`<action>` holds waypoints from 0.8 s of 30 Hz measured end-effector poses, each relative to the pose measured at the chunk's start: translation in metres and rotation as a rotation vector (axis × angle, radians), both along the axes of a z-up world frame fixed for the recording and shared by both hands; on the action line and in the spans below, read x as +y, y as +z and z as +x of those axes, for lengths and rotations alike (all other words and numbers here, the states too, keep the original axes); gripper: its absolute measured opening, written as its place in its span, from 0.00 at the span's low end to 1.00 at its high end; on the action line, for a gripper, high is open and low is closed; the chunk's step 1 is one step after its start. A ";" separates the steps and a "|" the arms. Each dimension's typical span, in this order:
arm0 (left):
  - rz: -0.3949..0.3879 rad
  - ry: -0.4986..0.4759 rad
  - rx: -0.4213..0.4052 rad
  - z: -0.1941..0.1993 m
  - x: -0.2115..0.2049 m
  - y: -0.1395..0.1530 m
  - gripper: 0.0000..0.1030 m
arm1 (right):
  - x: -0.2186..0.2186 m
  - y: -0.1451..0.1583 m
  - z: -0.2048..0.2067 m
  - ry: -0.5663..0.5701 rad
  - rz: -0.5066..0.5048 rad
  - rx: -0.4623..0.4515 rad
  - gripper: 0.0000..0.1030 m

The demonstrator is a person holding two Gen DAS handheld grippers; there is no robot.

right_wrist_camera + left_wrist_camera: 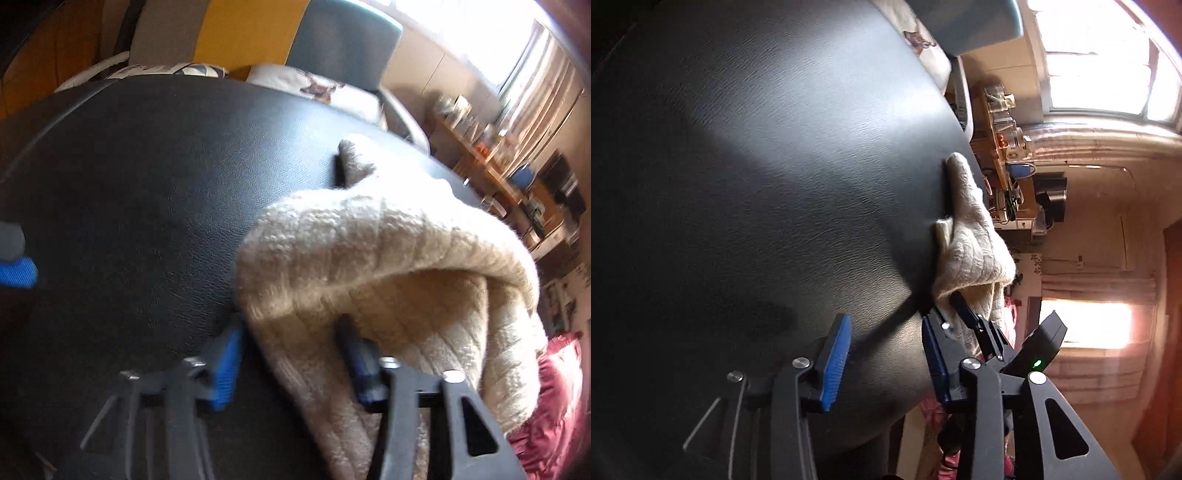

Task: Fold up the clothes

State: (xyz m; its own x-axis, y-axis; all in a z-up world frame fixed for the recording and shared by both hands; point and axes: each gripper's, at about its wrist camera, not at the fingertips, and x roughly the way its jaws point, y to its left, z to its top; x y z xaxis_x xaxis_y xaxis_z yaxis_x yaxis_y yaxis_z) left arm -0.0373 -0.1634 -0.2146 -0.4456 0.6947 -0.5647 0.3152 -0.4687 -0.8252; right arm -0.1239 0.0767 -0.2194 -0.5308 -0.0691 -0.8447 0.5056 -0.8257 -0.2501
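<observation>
One cream knitted garment [388, 266] is lying draped over the far right edge of the one black leather-textured table [757, 166], part of it resting on the tabletop and part hanging off the side. In the right wrist view the garment is bulging just ahead of the right gripper [291, 365] and is spilling down between and over its two blue-padded fingers [225, 369]; the jaws are standing apart, with knit fabric lying in the gap and over the right-hand finger, and no clamping on the cloth is showing. In the left wrist view the left gripper [886, 362] is also standing with its two blue pads apart, nothing between them, hovering over bare tabletop; the garment is sitting ahead and to the right of it, with one narrow end of the knit pointing away along the table edge. The right gripper's black body, with one green light lit, is appearing just beside the left gripper's right-hand finger, touching the hanging fabric. One patch of pink-red fabric [554, 398] is showing below the table edge, to the right of the right gripper. Beyond the table, ahead of both grippers, one blue-grey chair back [343, 40] is standing with one printed cushion [321, 90] before it. Further right, one wooden shelf [1001, 147] is carrying small jars and containers, too blurred to count. Two bright windows are showing in the left wrist view.
</observation>
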 end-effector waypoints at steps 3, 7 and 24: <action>0.007 0.005 -0.015 0.006 -0.003 -0.005 0.40 | 0.011 0.014 -0.012 -0.065 -0.120 -0.050 0.06; 0.002 -0.001 0.006 0.011 -0.005 -0.002 0.43 | 0.091 0.086 -0.027 -0.235 -0.500 0.003 0.05; -0.348 -0.385 0.268 -0.104 0.159 0.071 0.45 | 0.261 0.069 -0.026 -0.588 -0.886 -0.041 0.06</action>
State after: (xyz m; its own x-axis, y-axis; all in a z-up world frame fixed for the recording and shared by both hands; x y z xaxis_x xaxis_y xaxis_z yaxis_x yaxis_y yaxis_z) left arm -0.1414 -0.0044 -0.1439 -0.3566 0.6287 -0.6911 -0.1300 -0.7659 -0.6297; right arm -0.1494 0.3377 -0.1503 -0.6529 -0.4104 -0.6366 -0.0379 -0.8217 0.5686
